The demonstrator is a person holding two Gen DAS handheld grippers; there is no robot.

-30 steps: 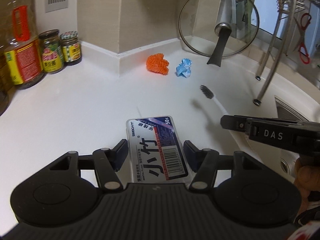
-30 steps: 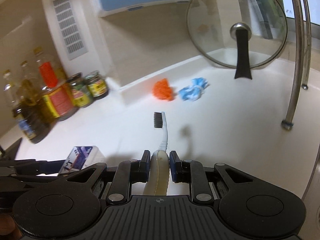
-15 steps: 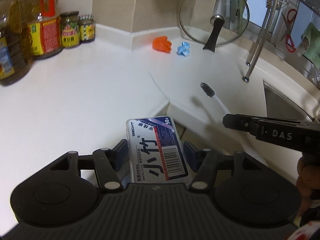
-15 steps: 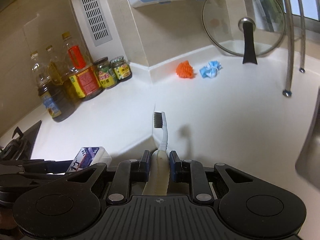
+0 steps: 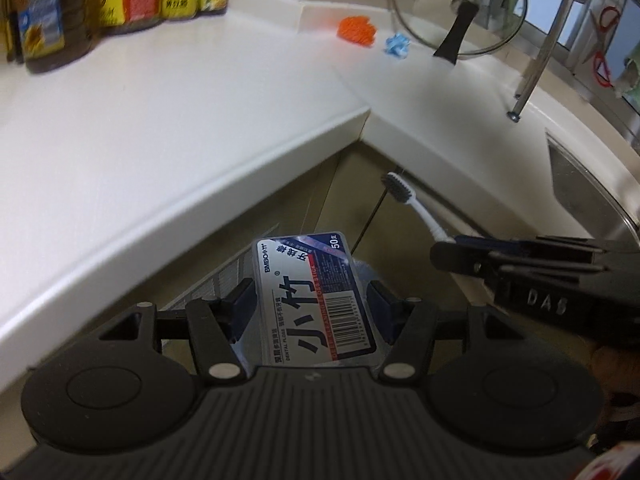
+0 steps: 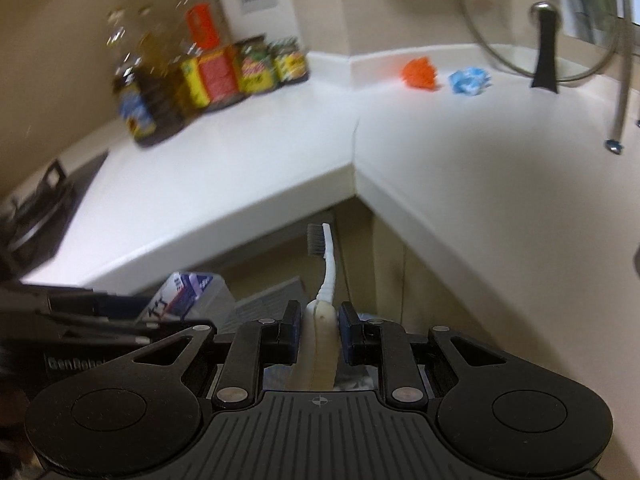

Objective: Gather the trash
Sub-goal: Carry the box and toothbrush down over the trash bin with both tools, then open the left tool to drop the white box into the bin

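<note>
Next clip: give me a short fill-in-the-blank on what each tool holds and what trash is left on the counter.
1. The left tool is shut on a dental floss ____.
2. The right tool grips a toothbrush by its ____, bristles pointing away.
3. On the counter, the orange wad lies beside a crumpled ____ wad.
4. Behind the wads, a glass ____ leans against the wall.

Missing words: box; handle; blue; lid
</note>
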